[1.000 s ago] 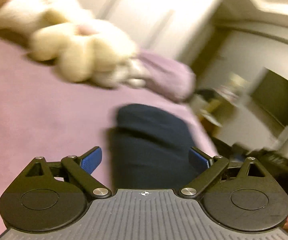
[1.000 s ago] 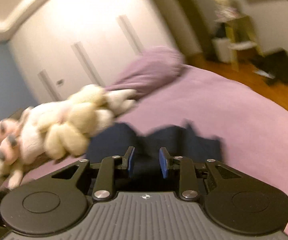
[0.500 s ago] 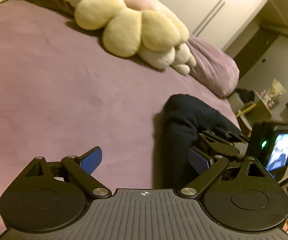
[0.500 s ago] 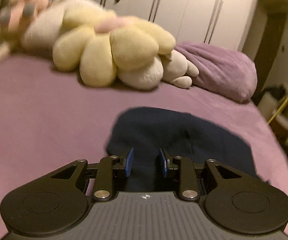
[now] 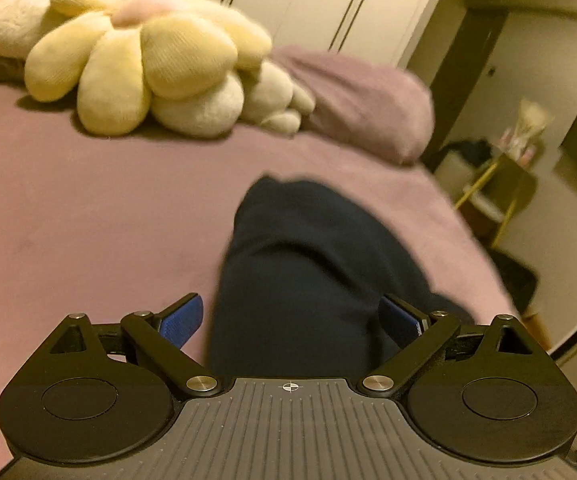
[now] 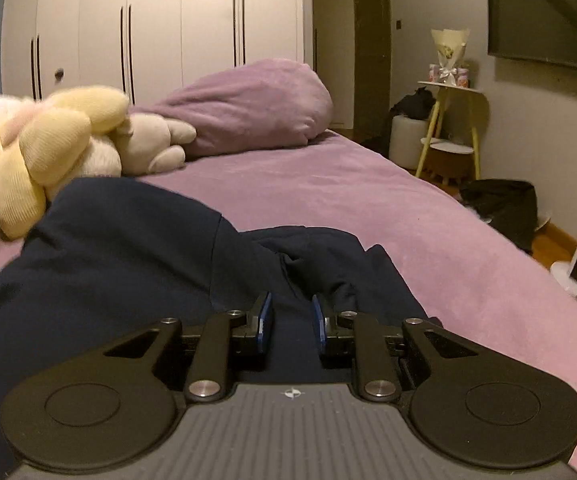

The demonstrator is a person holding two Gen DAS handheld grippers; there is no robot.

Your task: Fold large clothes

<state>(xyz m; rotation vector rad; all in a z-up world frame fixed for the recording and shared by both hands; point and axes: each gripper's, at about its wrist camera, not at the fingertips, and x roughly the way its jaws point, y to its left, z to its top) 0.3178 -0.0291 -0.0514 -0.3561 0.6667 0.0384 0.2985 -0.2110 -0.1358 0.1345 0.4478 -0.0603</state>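
A dark navy garment (image 5: 304, 272) lies bunched on the purple bed (image 5: 88, 200). My left gripper (image 5: 290, 318) is wide open, low over the garment's near end, its blue pads on either side of the cloth. In the right wrist view the garment (image 6: 128, 248) spreads wider, with folds at its right side. My right gripper (image 6: 290, 322) hovers just over the cloth with its jaws partly open, a narrow gap between the pads and nothing pinched.
A yellow flower plush (image 5: 140, 64) and pale plush toys (image 6: 152, 144) lie at the bed's head beside a purple pillow (image 6: 248, 108). Wardrobes (image 6: 168, 20) stand behind. A yellow side table (image 6: 448, 120), a dark bag (image 6: 500, 204) and a wall TV (image 6: 548, 20) are to the right.
Both grippers swung round and settled over the navy garment. The left one moved right so the cloth now lies between its fingers. The right one came lower and closer to the cloth.
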